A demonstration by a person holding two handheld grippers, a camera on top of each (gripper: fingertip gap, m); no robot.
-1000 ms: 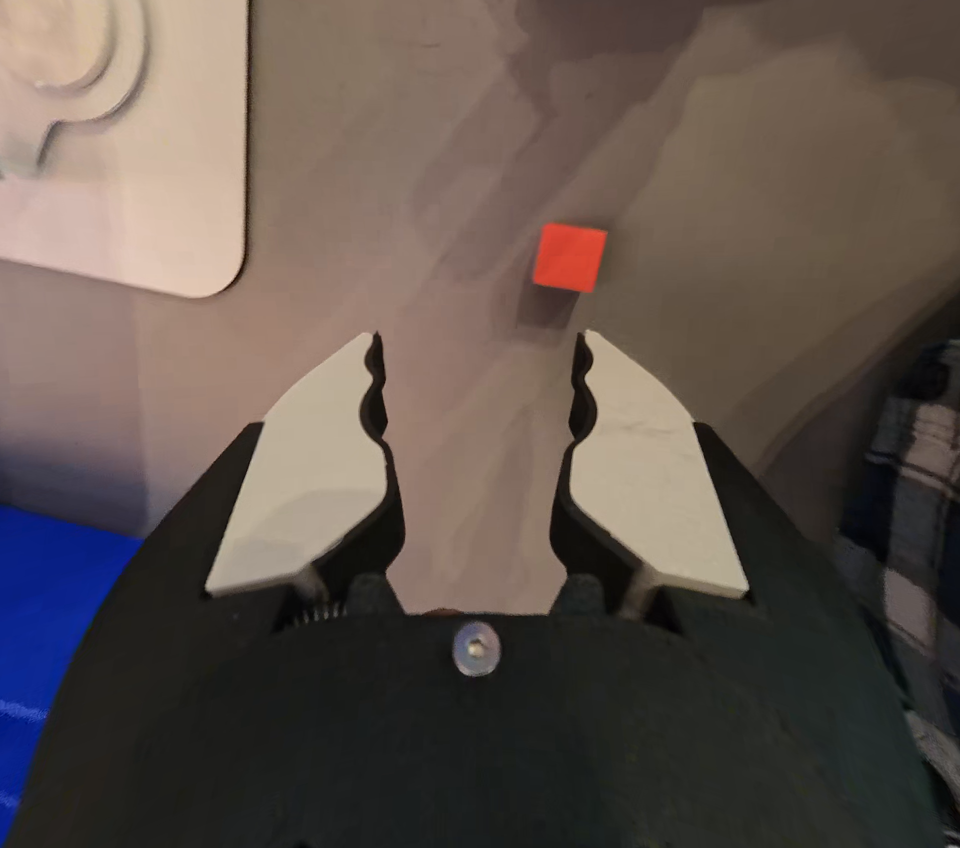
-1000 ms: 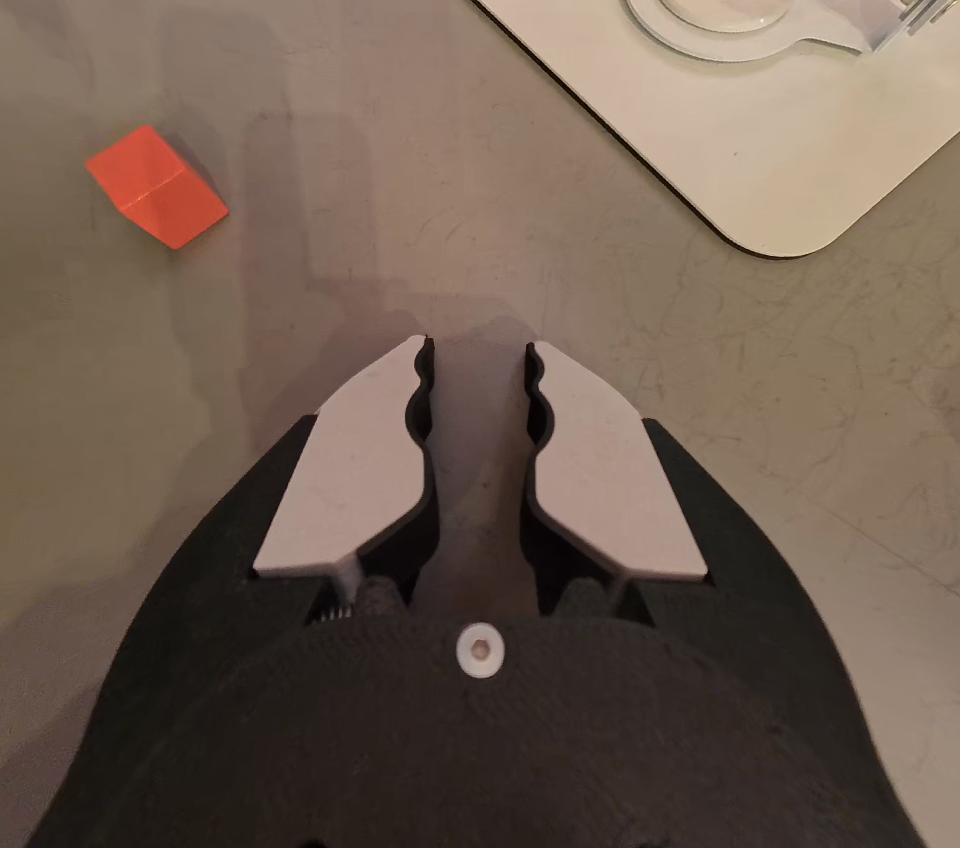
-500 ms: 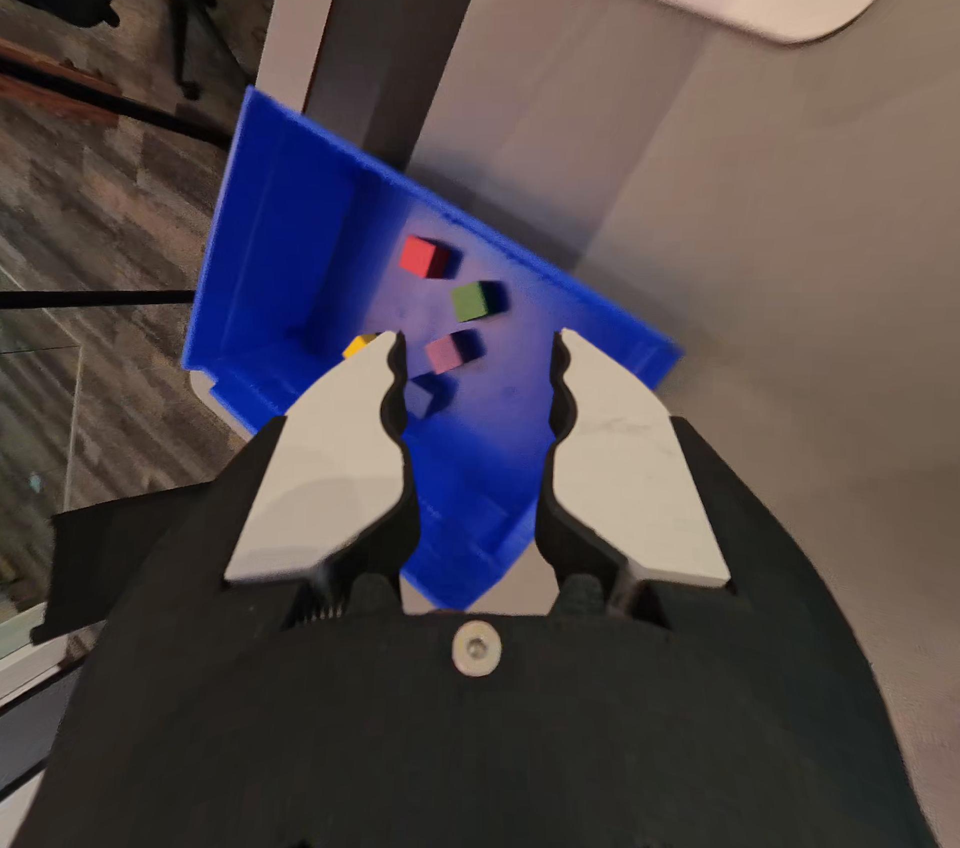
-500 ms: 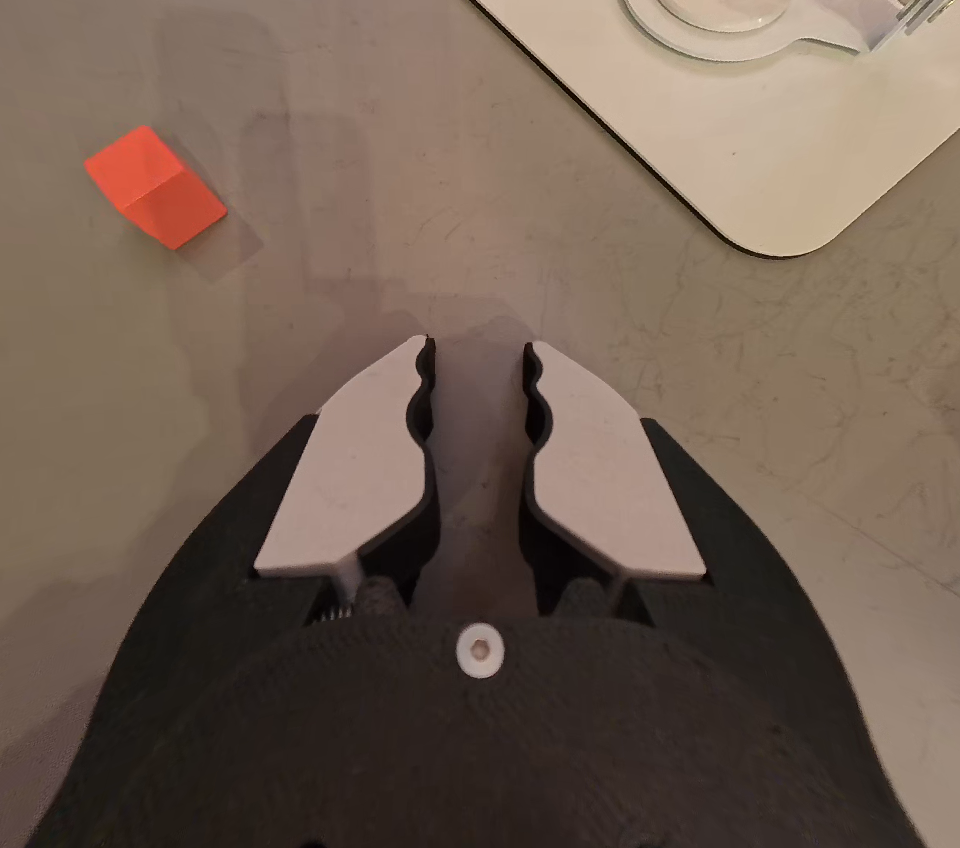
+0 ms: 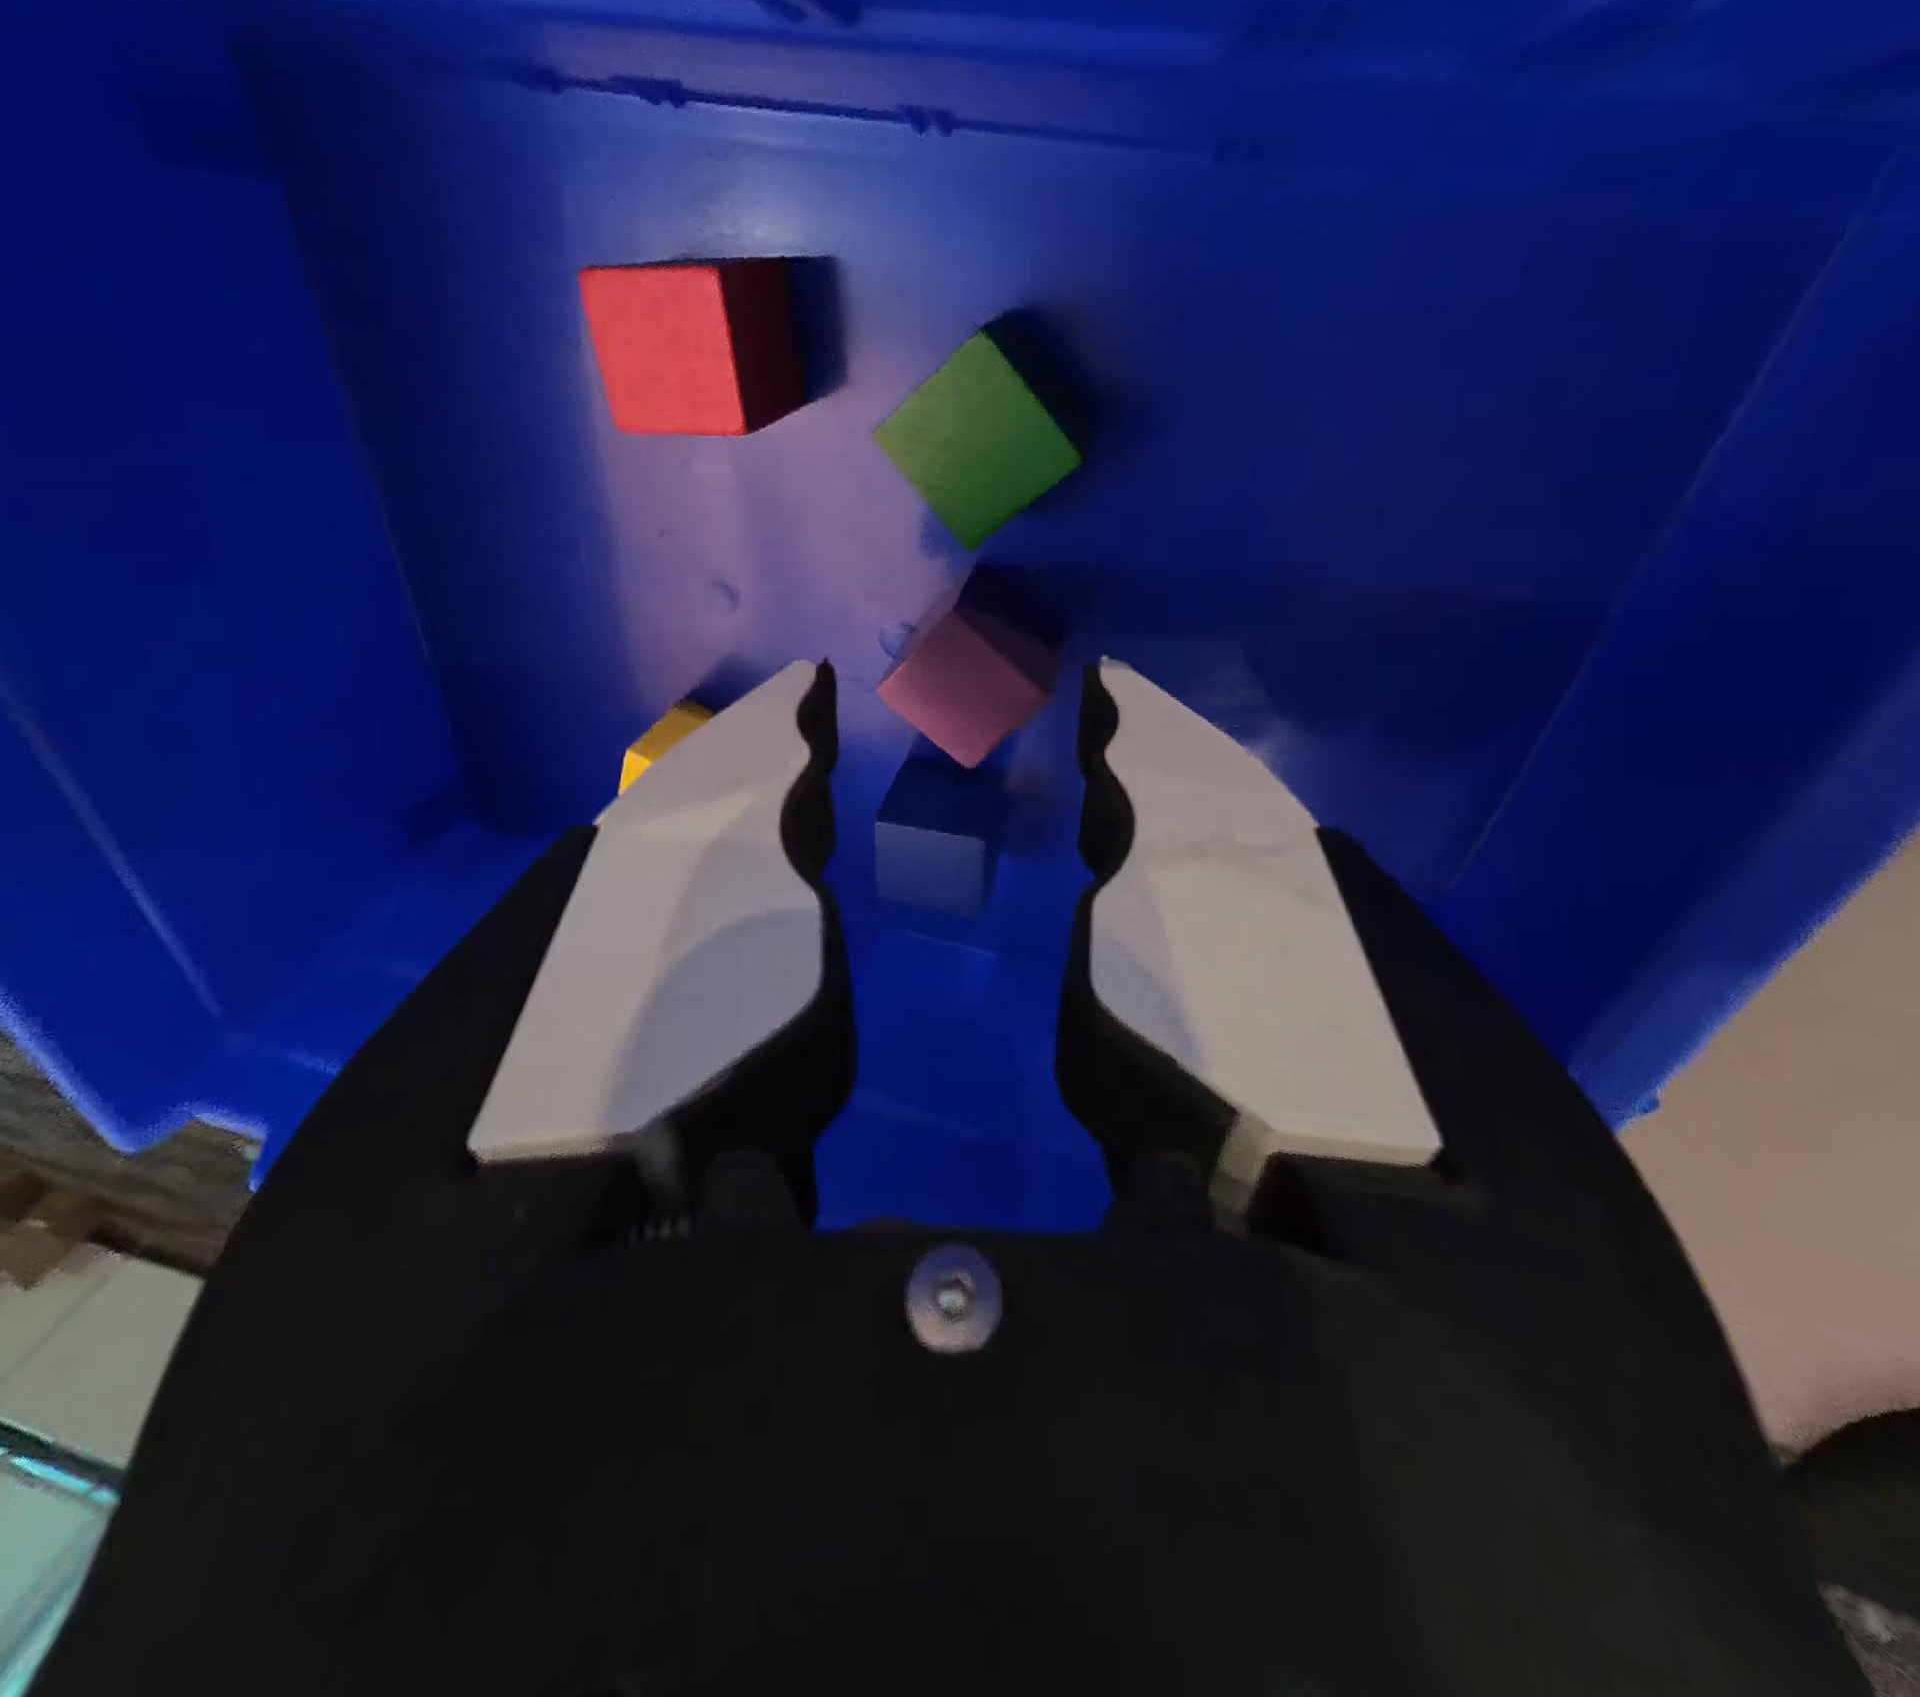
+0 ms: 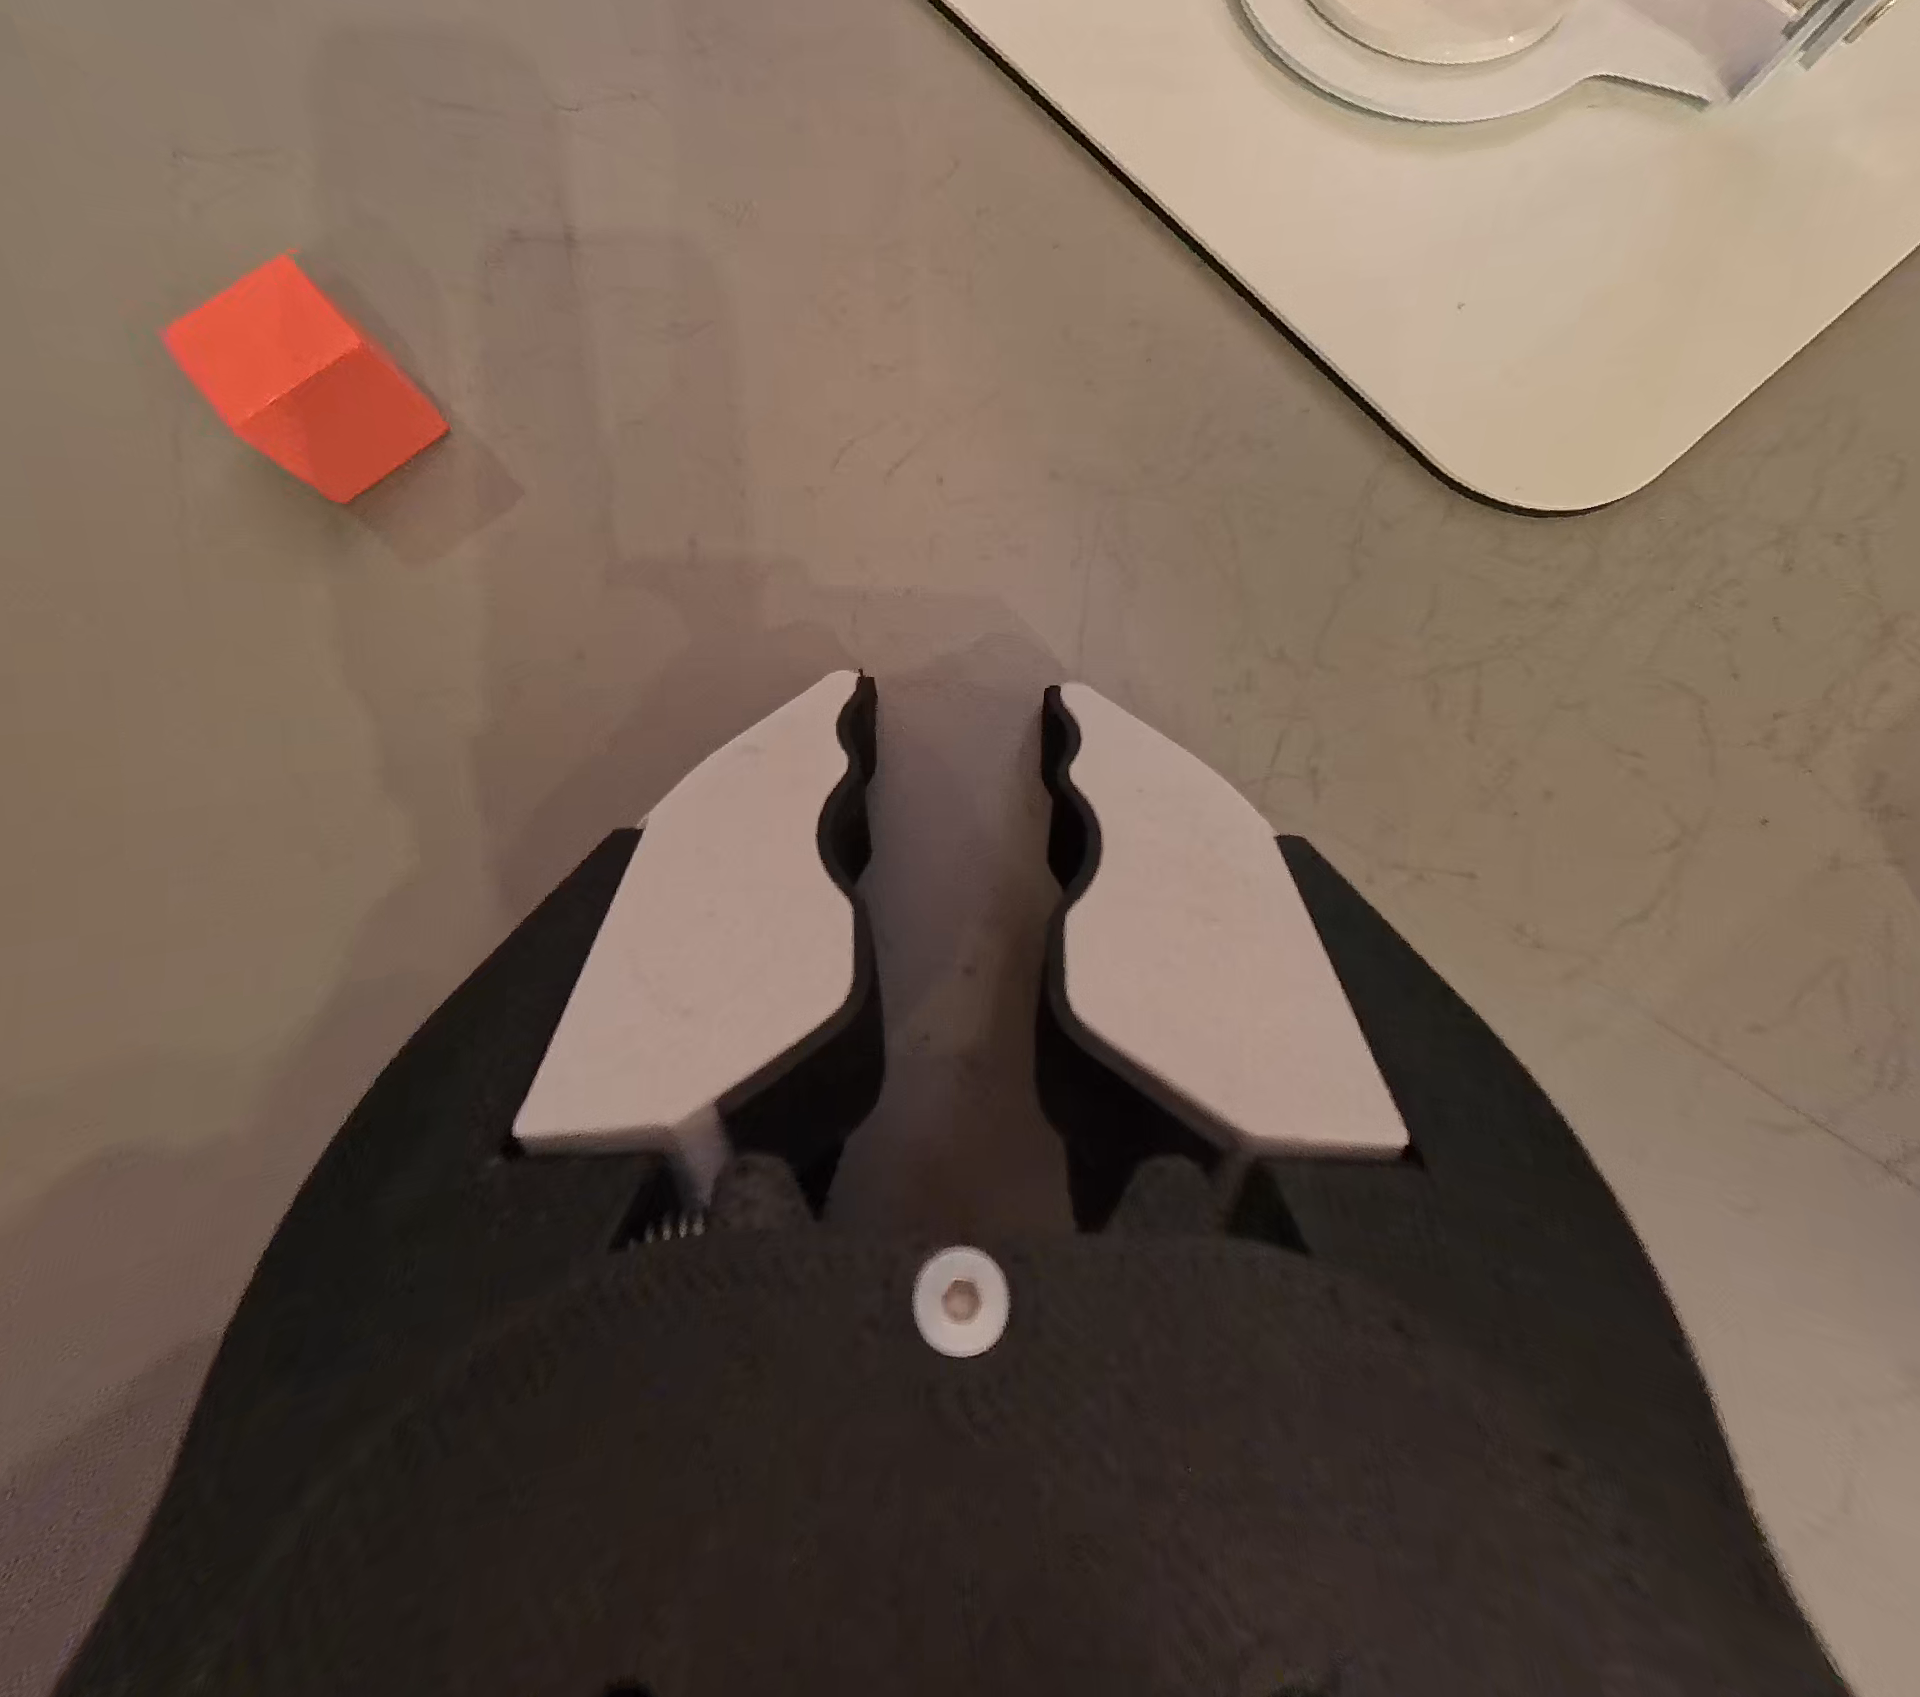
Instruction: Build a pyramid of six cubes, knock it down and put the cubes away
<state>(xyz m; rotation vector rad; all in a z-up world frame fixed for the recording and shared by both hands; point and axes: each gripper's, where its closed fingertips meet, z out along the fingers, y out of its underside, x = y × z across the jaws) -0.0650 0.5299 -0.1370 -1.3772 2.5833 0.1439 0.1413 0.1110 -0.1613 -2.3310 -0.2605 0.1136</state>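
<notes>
Six cubes show in all. Five lie in one blue bin (image 5: 312, 504): one red cube (image 5: 665, 348), one green cube (image 5: 971, 437), one pink cube (image 5: 956, 691), one blue cube (image 5: 930, 852) and one yellow cube (image 5: 660, 738). One orange cube (image 6: 301, 380) sits on the counter (image 6: 727, 297), and one white board (image 6: 1455, 245) lies at its far right.

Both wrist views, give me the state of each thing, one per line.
Left gripper: open, nothing held, over bin.
Right gripper: open, nothing held, over table.
Bin: holds red, green, pink, blue, yellow cubes.
Orange cube: on table, outside bin.
</notes>
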